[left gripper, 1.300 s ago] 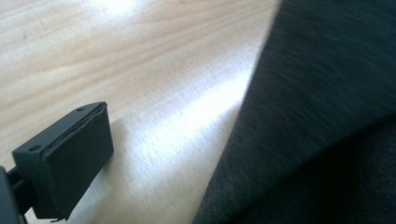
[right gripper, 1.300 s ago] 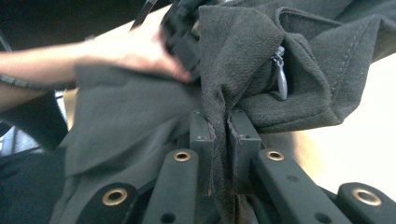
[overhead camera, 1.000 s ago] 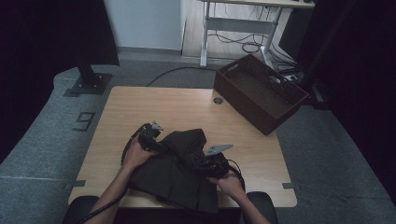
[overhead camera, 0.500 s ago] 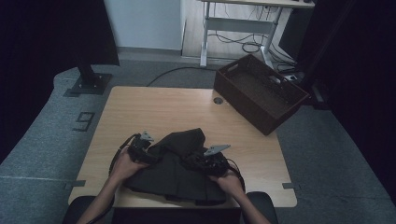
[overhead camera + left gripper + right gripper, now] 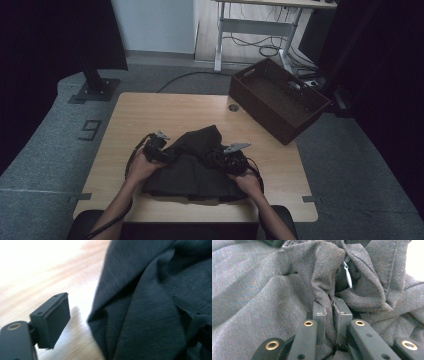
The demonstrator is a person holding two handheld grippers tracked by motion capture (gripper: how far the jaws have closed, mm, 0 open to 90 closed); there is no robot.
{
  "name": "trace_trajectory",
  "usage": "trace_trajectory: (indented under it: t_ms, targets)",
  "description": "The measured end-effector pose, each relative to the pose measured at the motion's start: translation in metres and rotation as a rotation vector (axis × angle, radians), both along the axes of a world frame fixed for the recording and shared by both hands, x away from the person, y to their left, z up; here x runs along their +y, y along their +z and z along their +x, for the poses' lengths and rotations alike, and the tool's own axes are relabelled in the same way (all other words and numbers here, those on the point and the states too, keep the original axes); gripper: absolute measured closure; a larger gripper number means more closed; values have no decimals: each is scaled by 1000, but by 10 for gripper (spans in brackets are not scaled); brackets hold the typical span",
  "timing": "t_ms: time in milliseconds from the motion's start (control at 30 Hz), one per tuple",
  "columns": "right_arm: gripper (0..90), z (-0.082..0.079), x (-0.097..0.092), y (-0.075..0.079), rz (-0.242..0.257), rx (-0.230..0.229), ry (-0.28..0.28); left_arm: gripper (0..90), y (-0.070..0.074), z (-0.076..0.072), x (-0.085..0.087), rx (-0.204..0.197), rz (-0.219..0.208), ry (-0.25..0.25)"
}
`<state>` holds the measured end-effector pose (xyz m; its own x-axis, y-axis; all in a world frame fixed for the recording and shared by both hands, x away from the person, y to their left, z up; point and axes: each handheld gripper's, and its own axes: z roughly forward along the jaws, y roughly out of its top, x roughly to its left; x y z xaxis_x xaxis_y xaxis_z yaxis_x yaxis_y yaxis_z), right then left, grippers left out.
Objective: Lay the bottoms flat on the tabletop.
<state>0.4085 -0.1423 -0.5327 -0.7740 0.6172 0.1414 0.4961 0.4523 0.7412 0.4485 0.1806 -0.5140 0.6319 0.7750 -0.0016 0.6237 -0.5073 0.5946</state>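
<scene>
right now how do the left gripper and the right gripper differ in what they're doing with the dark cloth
The right gripper is shut, pinching a raised fold of the dark cloth between its pads; the left gripper stands open, its jaws having just been closing, with the cloth between them. In the high view the right gripper sits on the cloth's right side, the left gripper at its left edge. Both are hand-held low over the wooden table.

The left gripper (image 5: 161,148) has shifted back toward the garment's (image 5: 195,167) left edge, its jaws closing a little with fabric between them. The raised fold now peaks higher, mid-counter.
</scene>
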Motion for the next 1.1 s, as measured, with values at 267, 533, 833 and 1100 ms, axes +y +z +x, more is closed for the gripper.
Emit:
trace_trajectory:
  t_ms: [267, 533, 833, 1100]
  targets:
    - [805, 0, -2, -2, 21, 1, 4, 141, 44, 25, 0, -41, -33, 21]
    - [794, -2, -2, -3, 25, -13, 10, 141, 64, 73, -41, -57, -7, 22]
    - [688, -7, -1, 0, 13, -37, 31, 141, 40, 94, -64, 36, 55, -22]
    - [365, -26, -22, 20, 52, -60, 36, 150, 41, 78, -53, 16, 2, -50]
